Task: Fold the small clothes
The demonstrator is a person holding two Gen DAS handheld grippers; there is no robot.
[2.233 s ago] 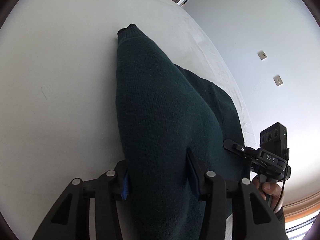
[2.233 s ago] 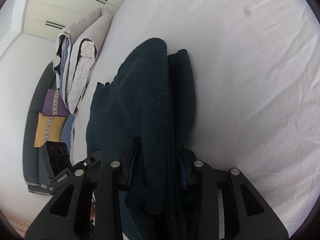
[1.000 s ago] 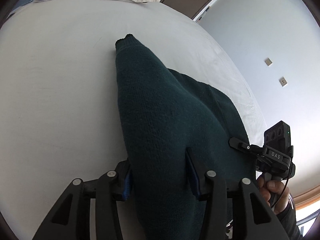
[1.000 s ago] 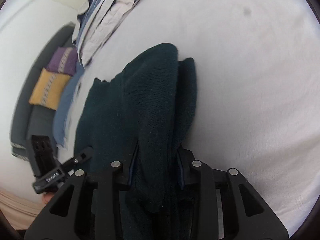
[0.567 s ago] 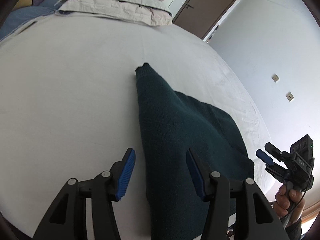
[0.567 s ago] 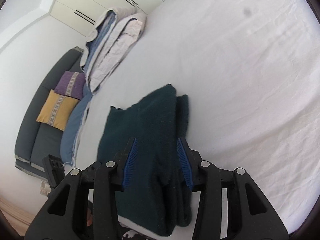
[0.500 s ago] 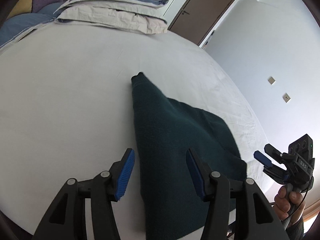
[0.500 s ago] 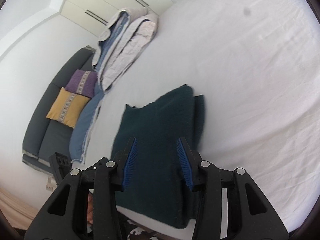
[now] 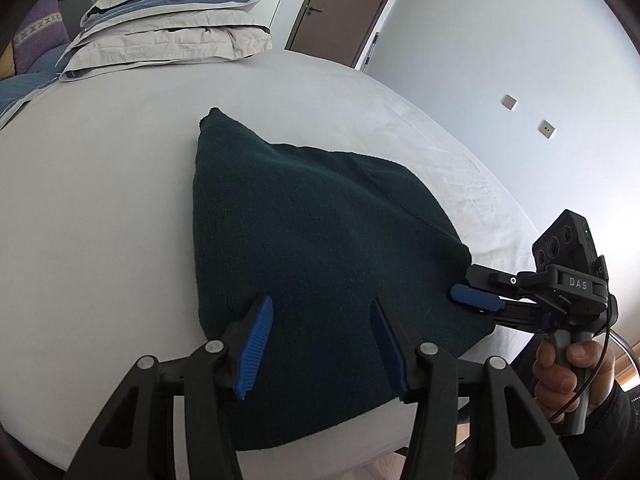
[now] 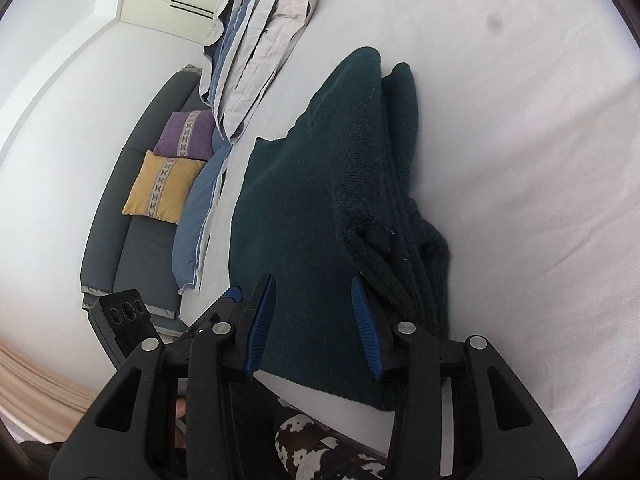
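A dark green knit sweater [image 9: 312, 248] lies folded flat on the white bed [image 9: 100, 184], near its front edge. It also shows in the right wrist view [image 10: 320, 200], with stacked folded layers along its right side. My left gripper [image 9: 320, 316] is open and empty, just above the sweater's near edge. My right gripper [image 10: 312, 300] is open and empty over the sweater's near right corner. The right gripper also shows in the left wrist view [image 9: 476, 298], at the sweater's right corner.
Folded duvets and pillows [image 9: 172, 40] are stacked at the far end of the bed. A grey sofa [image 10: 132, 248] with a purple cushion [image 10: 186, 134] and a yellow cushion [image 10: 160, 188] stands to the left. A brown door [image 9: 344, 8] is beyond the bed.
Both grippers were shut on the sweater and held it up. They have opened and let it go, and it now lies flat on the bed. Both grippers have drawn back.
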